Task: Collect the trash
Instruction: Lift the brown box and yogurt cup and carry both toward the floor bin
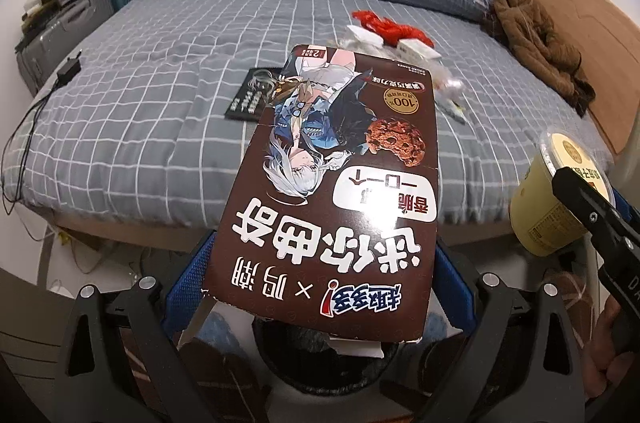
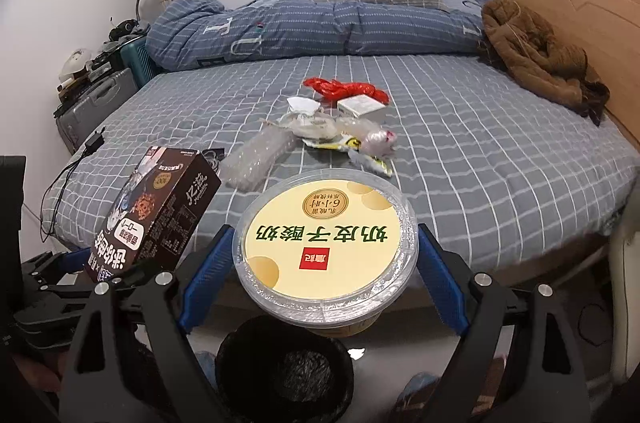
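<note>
My left gripper point(image 1: 320, 263) is shut on a brown cookie box point(image 1: 340, 175), which it holds flat above a black waste bin point(image 1: 316, 363) on the floor. The same cookie box point(image 2: 156, 211) shows at the left of the right wrist view. My right gripper point(image 2: 324, 255) is shut on a yellow yogurt tub point(image 2: 326, 243) with a clear lid, its blue pads against the tub's sides. The tub hangs over the black bin point(image 2: 284, 371). On the bed lie more scraps: a red plastic bag point(image 2: 346, 89), a small white box point(image 2: 360, 107), clear wrappers point(image 2: 312, 127) and a plastic tray point(image 2: 256, 159).
The bed point(image 2: 480, 151) has a grey checked sheet, a rolled blue quilt point(image 2: 300, 27) and a brown coat point(image 2: 536, 55) by the wooden headboard. A black card point(image 1: 250, 95) and a charger with cable point(image 1: 68, 71) lie on the bed's left. Suitcases point(image 1: 60, 31) stand beside it.
</note>
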`<control>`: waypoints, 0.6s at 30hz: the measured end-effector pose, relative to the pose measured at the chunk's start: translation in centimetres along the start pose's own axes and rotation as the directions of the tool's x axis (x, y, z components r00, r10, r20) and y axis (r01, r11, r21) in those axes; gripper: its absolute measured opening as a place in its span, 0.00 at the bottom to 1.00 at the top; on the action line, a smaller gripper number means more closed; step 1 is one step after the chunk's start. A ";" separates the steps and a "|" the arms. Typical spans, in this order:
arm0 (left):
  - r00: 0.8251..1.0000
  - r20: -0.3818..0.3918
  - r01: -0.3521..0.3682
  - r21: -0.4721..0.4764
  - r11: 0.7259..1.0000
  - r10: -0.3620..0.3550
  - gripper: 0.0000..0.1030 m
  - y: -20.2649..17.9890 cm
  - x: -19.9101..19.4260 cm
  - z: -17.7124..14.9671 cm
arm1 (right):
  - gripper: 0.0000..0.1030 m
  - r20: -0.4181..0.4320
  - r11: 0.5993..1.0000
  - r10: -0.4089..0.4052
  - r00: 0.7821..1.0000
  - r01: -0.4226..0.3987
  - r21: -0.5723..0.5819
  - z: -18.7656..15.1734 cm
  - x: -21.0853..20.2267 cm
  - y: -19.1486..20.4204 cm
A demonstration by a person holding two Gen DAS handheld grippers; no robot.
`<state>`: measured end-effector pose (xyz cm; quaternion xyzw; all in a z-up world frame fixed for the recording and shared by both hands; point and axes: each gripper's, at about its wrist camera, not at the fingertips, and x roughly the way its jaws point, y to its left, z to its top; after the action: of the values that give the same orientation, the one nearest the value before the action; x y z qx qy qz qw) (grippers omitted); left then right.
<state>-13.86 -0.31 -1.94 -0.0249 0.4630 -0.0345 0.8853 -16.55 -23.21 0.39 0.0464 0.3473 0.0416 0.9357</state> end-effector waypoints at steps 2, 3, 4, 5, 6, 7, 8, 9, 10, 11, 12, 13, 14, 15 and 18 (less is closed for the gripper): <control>1.000 -0.002 -0.010 0.003 1.000 0.010 0.91 -0.1 -0.5 -0.8 | 0.82 -0.008 1.000 -0.003 1.000 0.003 -0.003 -0.6 -0.5 0.1; 1.000 -0.010 -0.009 0.002 1.000 0.009 0.91 -0.1 -0.7 -1.3 | 0.82 -0.013 1.000 -0.006 1.000 0.006 -0.006 -1.0 -0.7 0.2; 1.000 -0.016 -0.009 0.005 1.000 0.009 0.91 -0.2 -0.9 -1.7 | 0.82 -0.018 1.000 -0.006 1.000 0.006 -0.007 -1.3 -0.9 0.2; 1.000 -0.018 -0.012 0.007 1.000 0.012 0.91 -0.2 -1.0 -1.8 | 0.82 -0.022 1.000 -0.006 1.000 0.006 -0.006 -1.5 -0.9 0.2; 1.000 -0.022 -0.019 0.012 1.000 0.020 0.91 -0.3 -1.1 -2.3 | 0.82 -0.030 1.000 -0.004 1.000 0.004 -0.005 -1.8 -0.9 0.3; 0.999 -0.024 -0.021 0.011 1.000 0.021 0.91 -0.2 -1.1 -2.4 | 0.82 -0.038 1.000 -0.001 0.999 0.001 -0.006 -2.2 -1.0 0.4; 0.999 -0.029 -0.021 0.007 1.000 0.022 0.91 -0.1 -1.2 -2.7 | 0.82 -0.044 1.000 -0.002 0.999 0.002 -0.008 -2.5 -1.0 0.4; 0.999 -0.036 -0.021 0.001 1.000 0.021 0.91 0.0 -1.2 -3.0 | 0.82 -0.049 1.000 -0.004 0.999 0.004 -0.011 -2.8 -1.0 0.4; 0.999 -0.040 -0.024 -0.004 1.000 0.024 0.91 0.2 -1.2 -3.2 | 0.82 -0.055 1.000 -0.006 0.998 0.005 -0.015 -3.1 -1.0 0.5; 0.999 -0.043 -0.032 -0.006 0.999 0.032 0.91 0.3 -1.2 -3.5 | 0.82 -0.062 1.000 -0.007 0.998 0.006 -0.019 -3.5 -0.9 0.5; 0.998 -0.044 -0.038 -0.006 0.999 0.037 0.91 0.3 -1.2 -3.7 | 0.82 -0.067 1.000 -0.008 0.998 0.007 -0.022 -3.8 -0.9 0.6; 0.998 -0.047 -0.043 -0.006 0.999 0.043 0.91 0.4 -1.2 -3.9 | 0.82 -0.071 1.000 -0.010 0.997 0.008 -0.023 -4.0 -0.9 0.6; 0.998 -0.052 -0.045 -0.008 0.999 0.045 0.91 0.5 -1.1 -4.1 | 0.82 -0.080 1.000 -0.009 0.997 0.008 -0.020 -4.3 -0.8 0.6; 0.997 -0.061 -0.045 -0.012 0.999 0.044 0.91 0.6 -0.9 -4.4 | 0.82 -0.087 1.000 -0.007 0.996 0.006 -0.016 -4.6 -0.7 0.5; 0.995 -0.084 -0.049 -0.020 0.999 0.047 0.91 1.0 -0.3 -5.3 | 0.82 -0.109 1.000 -0.010 0.994 0.009 -0.016 -5.4 -0.3 0.3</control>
<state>-18.37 0.62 -4.75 -0.0219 0.5005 -0.0090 0.8654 -20.38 -22.61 -3.46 0.0351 0.3978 0.0423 0.9158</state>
